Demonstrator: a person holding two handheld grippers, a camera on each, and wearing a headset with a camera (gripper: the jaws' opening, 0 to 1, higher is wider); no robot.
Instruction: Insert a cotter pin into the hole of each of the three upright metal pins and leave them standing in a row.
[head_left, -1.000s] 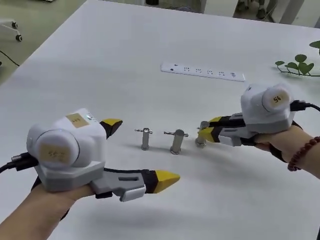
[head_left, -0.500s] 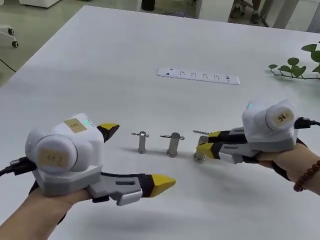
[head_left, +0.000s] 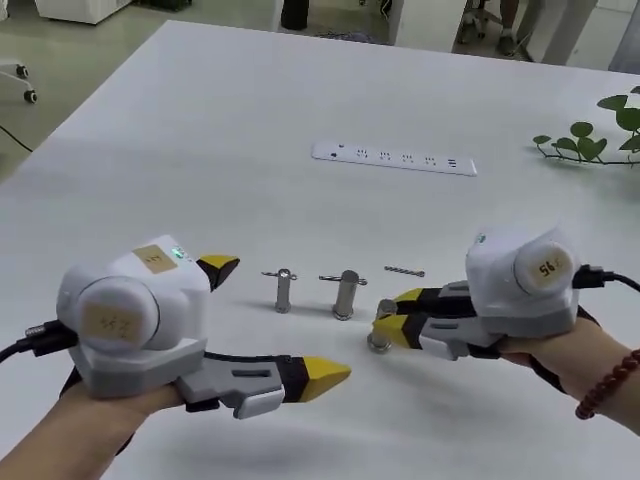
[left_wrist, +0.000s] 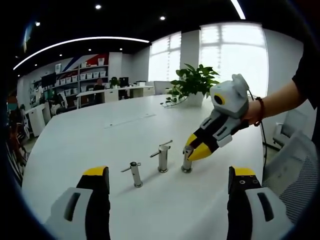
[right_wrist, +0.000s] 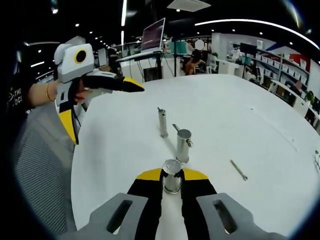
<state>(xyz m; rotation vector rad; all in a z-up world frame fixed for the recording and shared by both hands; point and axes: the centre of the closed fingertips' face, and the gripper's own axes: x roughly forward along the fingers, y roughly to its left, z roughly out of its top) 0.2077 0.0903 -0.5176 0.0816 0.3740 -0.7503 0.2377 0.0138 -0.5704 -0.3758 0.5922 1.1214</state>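
The right tongs (head_left: 386, 325) are clenched on the third metal pin (right_wrist: 172, 181). It stands on the worktop (head_left: 200, 130) between the two yellow tips, its head a little above them, and it carries no cotter pin. The left tongs (head_left: 278, 318) are released, with jaws wide apart and nothing between them, and hover well to the left of the right tongs. I judge that the step in hand is to join this pin with the loose cotter pin (head_left: 404, 270), which lies flat just beyond the right tongs. To do it well, hold the pin upright and firm, take the cotter by its head end so the straight end is free, and push along the line of the hole without tipping the pin. No tray or box takes part here. The middle pin (head_left: 345, 293) and the far pin (head_left: 283, 289) stand in a line between the two tongs, and each has a cotter across its top.
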